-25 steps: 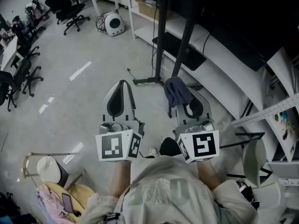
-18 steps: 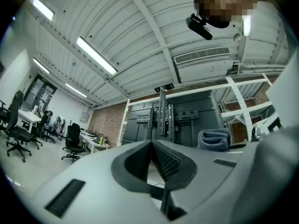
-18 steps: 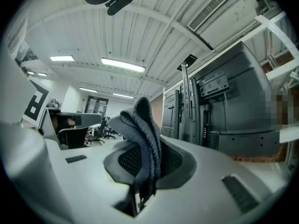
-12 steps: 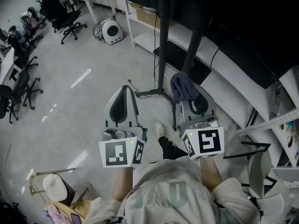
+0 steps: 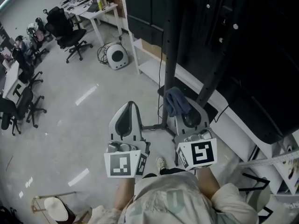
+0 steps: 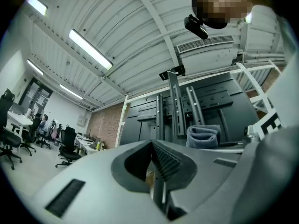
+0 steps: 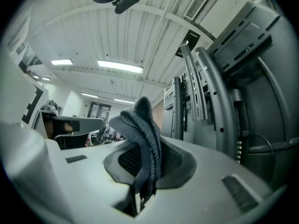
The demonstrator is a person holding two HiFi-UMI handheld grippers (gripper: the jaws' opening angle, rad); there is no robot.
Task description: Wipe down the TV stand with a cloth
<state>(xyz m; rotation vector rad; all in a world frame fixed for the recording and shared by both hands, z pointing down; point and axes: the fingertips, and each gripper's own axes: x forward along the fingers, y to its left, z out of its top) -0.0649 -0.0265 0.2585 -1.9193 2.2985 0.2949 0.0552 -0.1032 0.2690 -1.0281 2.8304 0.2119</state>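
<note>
I hold both grippers out side by side, facing the TV stand (image 5: pixel 171 50) and tilted upward toward its posts. My right gripper (image 5: pixel 186 116) is the nearer one to the stand. Its fingers are clamped on the cloth (image 5: pixel 176 101), which bunches between them and sticks out past the tips, close to the stand's post. My left gripper (image 5: pixel 132 104) is farther from the stand, its fingers pressed together with nothing between them.

The head camera is looking steeply down beside the tall black metal TV stand (image 5: pixel 167 87); both claw-riding cameras are angling upward, close, sharing its uprights.
</note>
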